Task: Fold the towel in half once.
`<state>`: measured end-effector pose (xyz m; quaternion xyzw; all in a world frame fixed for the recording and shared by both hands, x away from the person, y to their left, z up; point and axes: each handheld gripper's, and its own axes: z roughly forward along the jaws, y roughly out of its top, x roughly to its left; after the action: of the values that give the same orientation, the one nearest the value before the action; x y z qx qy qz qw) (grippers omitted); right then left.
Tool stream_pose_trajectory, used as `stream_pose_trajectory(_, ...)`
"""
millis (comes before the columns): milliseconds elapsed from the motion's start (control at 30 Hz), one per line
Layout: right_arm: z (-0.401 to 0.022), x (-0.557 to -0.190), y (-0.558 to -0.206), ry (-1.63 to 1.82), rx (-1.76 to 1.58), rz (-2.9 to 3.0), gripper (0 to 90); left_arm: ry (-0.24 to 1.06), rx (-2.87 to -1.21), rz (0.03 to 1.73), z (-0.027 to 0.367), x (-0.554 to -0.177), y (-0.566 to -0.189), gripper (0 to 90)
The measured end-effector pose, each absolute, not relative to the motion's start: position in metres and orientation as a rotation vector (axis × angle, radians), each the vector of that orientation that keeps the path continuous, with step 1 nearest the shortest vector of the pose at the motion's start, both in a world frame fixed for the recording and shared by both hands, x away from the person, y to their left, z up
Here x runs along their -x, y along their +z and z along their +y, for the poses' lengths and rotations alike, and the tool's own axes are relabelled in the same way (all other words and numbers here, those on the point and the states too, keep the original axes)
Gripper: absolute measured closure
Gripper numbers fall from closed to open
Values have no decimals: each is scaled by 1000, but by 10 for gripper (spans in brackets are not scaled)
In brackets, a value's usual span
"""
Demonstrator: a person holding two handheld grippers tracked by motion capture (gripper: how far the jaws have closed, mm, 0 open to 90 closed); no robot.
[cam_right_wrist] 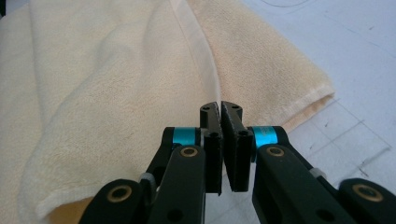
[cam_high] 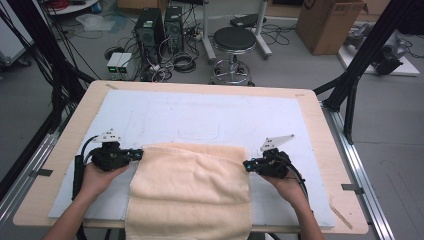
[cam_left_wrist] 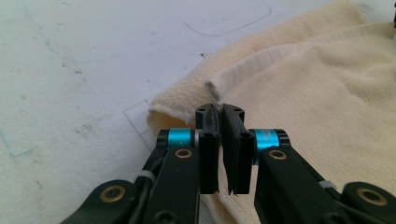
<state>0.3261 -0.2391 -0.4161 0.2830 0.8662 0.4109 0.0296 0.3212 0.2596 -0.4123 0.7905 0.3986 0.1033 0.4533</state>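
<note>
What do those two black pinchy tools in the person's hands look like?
Both the left gripper and the right gripper are black, with bright blue rings and brass-coloured pins near their flat fingers. Each carries a pale grey three-cornered plate on top, and a black cable trails from it. The person's forearms are bare, with no sleeves.

bare mat (cam_high: 200, 112) beyond the towel (cam_high: 190, 185) lies open.

Right gripper (cam_right_wrist: 220, 106) low over cream towel (cam_right_wrist: 116, 93), jaws pressed together, pinching the towel's hemmed edge. Towel folded, lying rumpled on pale scuffed mat (cam_right_wrist: 355, 51), fold corner just right of jaws.
</note>
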Motion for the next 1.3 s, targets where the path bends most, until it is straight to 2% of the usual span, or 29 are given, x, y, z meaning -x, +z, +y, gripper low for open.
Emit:
stream_pose_trajectory(367, -240, -330, -418, 1276, -885, 2656, 879, 273, -1957, 1019, 260, -323, -417, 828)
stream_pose_trajectory(433, -238, -332, -419, 1267, -888, 2660, 881, 278, -1952, 1046, 259, -326, -419, 735)
stream_pose_trajectory(600, -232, -330, -413, 1355, -849, 2645, 884, 298, -1917, 1054, 259, -332, -421, 596)
stream_pose_trajectory(700, -230, -326, -402, 1404, -820, 2631, 885, 296, -1935, 1053, 257, -336, -422, 577)
stream_pose_trajectory(833, -228, -322, -388, 1472, -767, 2608, 885, 292, -1973, 1045, 252, -340, -426, 611)
stream_pose_trajectory(967, -225, -321, -382, 1499, -741, 2601, 885, 290, -1979, 1066, 251, -342, -429, 705)
stream_pose_trajectory(1000, -226, -320, -381, 1505, -744, 2601, 885, 293, -1988, 1057, 252, -342, -429, 773)
stream_pose_trajectory(1100, -228, -321, -382, 1504, -761, 2599, 885, 294, -1990, 1030, 254, -339, -426, 877)
stream_pose_trajectory(1300, -232, -321, -379, 1551, -765, 2573, 885, 277, -1952, 1000, 261, -333, -417, 886)
